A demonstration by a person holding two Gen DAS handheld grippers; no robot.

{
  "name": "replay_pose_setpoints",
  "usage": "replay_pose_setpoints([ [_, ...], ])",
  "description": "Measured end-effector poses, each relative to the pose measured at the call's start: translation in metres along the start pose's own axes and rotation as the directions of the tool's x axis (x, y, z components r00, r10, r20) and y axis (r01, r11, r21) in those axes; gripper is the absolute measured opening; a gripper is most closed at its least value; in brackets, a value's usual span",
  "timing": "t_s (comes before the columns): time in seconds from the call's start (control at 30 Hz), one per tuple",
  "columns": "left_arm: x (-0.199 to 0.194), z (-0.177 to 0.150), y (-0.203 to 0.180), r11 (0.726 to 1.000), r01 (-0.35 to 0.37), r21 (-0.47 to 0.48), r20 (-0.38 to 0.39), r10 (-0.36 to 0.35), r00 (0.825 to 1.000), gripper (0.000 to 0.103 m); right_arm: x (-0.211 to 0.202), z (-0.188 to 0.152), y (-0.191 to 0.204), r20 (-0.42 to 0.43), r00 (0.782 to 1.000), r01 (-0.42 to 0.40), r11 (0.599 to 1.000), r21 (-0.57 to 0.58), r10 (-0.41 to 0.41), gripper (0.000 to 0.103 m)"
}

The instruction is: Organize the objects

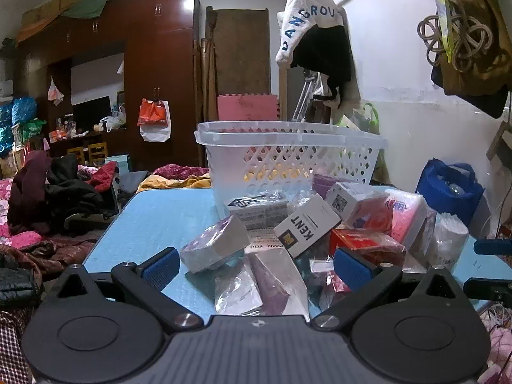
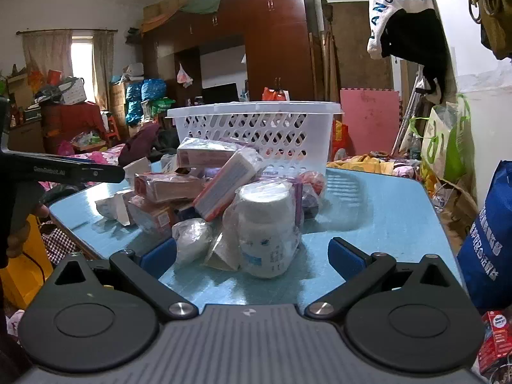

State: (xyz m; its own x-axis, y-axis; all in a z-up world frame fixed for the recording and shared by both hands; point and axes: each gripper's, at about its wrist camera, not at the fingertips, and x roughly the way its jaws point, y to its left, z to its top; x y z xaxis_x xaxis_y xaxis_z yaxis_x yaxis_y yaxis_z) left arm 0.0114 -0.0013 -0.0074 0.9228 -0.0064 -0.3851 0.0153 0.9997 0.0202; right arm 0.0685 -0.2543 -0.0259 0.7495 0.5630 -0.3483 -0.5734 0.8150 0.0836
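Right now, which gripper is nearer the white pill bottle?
Right. The right gripper is open directly in front of the white pill bottle, nearly straddling it. The left gripper is open at the pile's other side, facing the KENT box.

Left gripper (image 1: 256,264) wide open, nothing btwn its blue pads, low over blue worktop (image 1: 160,217). Ahead: heap of bagged boxes incl. white KENT box (image 1: 305,227) and grey box (image 1: 214,248). White lattice basket (image 1: 288,156) stands just behind heap.
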Motion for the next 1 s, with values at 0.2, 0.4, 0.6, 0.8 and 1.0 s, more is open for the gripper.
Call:
replay_pose_setpoints([
  [0.2,-0.0006,-0.0006,-0.001,1.0,-0.002,0.0,-0.006,0.002,1.0,0.103,-0.0023,0.0009,-0.0032,0.012,1.0,0.0,1.0,0.006,0.0,0.103],
  [0.4,-0.0002,-0.0002,-0.0012,1.0,-0.002,-0.004,-0.012,0.002,1.0,0.103,-0.0023,0.001,-0.0026,0.018,1.0,0.005,1.0,-0.001,-0.005,0.103],
  [0.6,0.0005,-0.0011,-0.0016,1.0,0.0,-0.004,-0.015,0.0,1.0,0.103,-0.0018,0.0009,-0.0037,0.022,1.0,0.012,1.0,0.003,-0.012,0.103],
  [0.8,0.0023,-0.002,-0.0023,1.0,-0.001,-0.003,-0.024,0.001,1.0,0.103,-0.0018,0.0004,-0.0044,0.025,1.0,0.011,1.0,0.0,-0.011,0.103],
  [1.0,0.0044,-0.0024,-0.0023,1.0,0.0,-0.005,-0.03,0.0,1.0,0.103,-0.0013,-0.0004,-0.0035,0.024,1.0,0.005,1.0,-0.007,-0.005,0.103],
])
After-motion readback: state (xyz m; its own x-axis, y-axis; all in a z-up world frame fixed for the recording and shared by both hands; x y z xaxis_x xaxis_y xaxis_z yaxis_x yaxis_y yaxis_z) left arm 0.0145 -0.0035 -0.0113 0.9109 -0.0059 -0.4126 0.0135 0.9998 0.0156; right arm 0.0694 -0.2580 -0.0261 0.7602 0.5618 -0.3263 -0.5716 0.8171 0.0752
